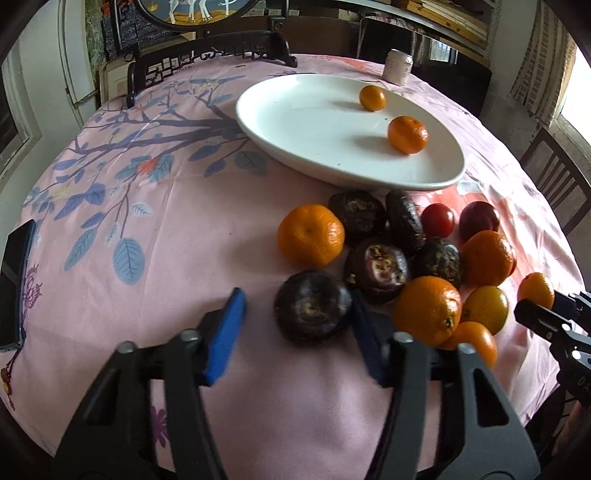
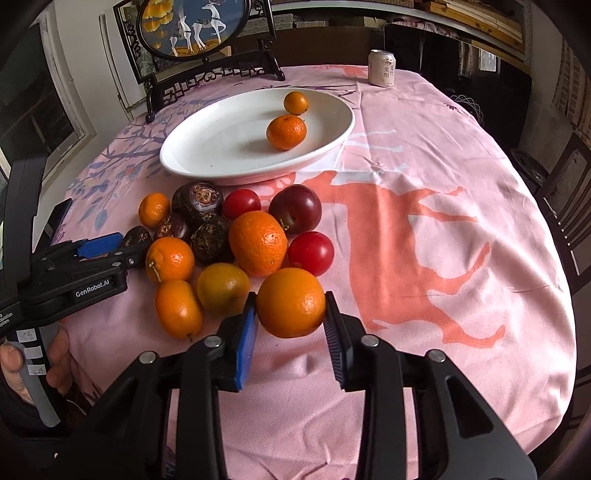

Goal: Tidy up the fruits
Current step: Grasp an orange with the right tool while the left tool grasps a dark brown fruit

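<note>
Dark fruit (image 1: 313,311) hides part of the left gripper's (image 1: 295,332) right finger.

A plate (image 2: 332,122) sits toward the far edge of the desk (image 2: 443,258), with two tangerines (image 2: 286,132) in it, one behind the other. Behind the plate, at the far edge, stands a can (image 2: 382,68); a framed screen (image 2: 192,29) stands at the far left corner. In front of the plate lies a heap of fruit (image 2: 221,236). At the heap's near right side the right tool (image 2: 290,325) has an orange (image 2: 291,302) between its pads. At the near left side a passion fruit (image 1: 312,304) lies between the pads of the left tool (image 1: 295,332). A phone (image 1: 16,280) lies at the left edge.
</note>
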Tool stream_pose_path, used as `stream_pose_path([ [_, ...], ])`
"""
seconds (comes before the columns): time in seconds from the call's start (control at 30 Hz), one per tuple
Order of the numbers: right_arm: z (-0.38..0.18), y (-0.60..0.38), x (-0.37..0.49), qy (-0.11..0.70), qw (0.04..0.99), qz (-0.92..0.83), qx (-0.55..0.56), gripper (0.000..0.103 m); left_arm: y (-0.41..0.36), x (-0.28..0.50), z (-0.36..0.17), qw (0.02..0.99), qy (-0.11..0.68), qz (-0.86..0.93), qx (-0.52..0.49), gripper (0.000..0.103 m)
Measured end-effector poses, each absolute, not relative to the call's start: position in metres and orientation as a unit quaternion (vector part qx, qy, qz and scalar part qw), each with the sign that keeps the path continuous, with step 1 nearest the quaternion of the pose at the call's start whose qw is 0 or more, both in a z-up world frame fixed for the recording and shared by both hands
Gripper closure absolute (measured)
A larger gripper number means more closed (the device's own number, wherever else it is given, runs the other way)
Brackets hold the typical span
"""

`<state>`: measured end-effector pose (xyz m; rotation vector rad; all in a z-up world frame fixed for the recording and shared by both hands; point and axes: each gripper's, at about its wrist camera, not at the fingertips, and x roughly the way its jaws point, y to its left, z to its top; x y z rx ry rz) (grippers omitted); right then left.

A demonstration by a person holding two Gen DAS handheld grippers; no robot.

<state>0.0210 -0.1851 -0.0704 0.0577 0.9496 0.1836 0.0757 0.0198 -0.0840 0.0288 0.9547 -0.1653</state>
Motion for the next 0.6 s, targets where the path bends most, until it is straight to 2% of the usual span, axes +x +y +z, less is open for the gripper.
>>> stream_pose_path([
  [0.6, -0.052, -0.176, 0.006, 0.434, 0.895, 0.102, 0.021, 0.068, 0.026, 0.042, -0.037, 0.901, 0.422, -0.098, -0.003, 0.064],
])
